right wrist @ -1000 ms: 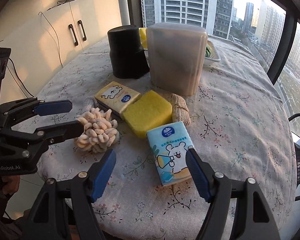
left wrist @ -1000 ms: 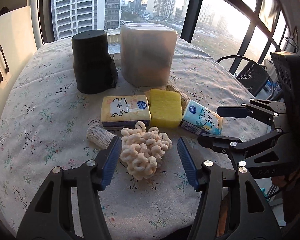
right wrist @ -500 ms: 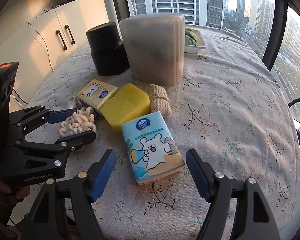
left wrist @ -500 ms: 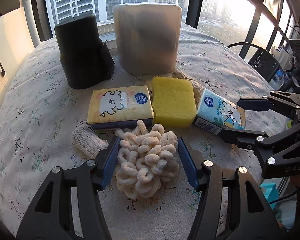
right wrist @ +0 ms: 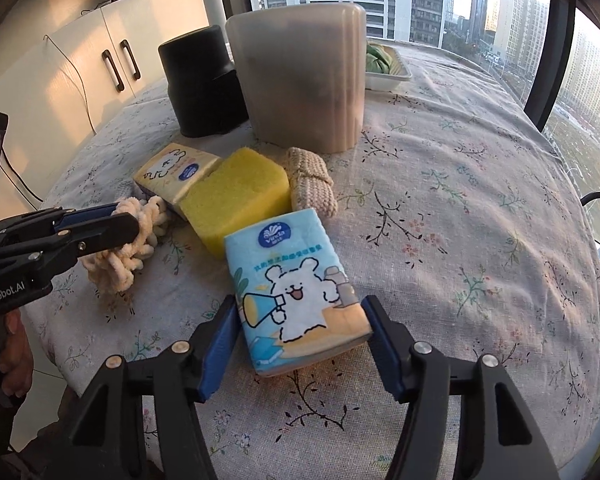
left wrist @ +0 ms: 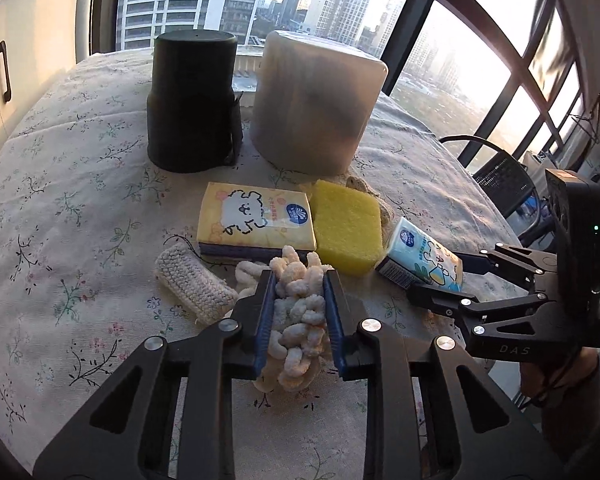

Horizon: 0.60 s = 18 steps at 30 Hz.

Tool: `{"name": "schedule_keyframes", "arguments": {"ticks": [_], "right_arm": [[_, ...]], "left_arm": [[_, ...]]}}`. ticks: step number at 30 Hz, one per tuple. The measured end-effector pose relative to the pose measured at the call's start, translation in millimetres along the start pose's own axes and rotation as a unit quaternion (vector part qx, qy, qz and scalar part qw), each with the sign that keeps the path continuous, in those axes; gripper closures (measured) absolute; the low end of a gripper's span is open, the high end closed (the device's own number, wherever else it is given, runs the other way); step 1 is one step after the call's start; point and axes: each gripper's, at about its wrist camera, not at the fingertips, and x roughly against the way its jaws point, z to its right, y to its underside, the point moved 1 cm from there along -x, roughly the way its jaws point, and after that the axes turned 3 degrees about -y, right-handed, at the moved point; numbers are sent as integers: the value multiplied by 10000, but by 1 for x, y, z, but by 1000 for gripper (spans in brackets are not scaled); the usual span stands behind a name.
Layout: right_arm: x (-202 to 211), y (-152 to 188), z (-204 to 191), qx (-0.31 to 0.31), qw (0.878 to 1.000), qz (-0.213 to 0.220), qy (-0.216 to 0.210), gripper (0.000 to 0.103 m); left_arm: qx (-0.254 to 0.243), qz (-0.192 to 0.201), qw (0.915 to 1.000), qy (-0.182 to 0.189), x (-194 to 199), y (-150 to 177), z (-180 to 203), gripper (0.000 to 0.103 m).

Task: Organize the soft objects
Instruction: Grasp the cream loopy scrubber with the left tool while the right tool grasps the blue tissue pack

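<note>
Floral cloth covers our round table (right wrist: 480, 208) by the high-rise windows. With the yellow sponge (left wrist: 346, 226) as landmark: our left gripper (left wrist: 299, 312) is clamped on the cream chenille bundle (left wrist: 300, 308) just in front of it; our right gripper (right wrist: 304, 340) stands apart around the blue tissue pack (right wrist: 296, 284), pads at its sides, on the sponge's right. We judge the loops may slip from the pinch, or the pack buckle if squeezed hard. Legible: "Vinda" on the pack, "GenRobot.AI" and "DAS" on the grippers.
</note>
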Motion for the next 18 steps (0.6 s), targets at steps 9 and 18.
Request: {"name": "schedule_keyframes", "arguments": {"ticks": [9,18], "right_arm": [[30,-4,-1,-71,9993,344,105,40],[41,-15,11,-182,9986,437,220,40]], "left_arm": [[153,336,9993,29,30,-7,-2,81],[238,700,9968,-298,52,-22,-17,81]]}}
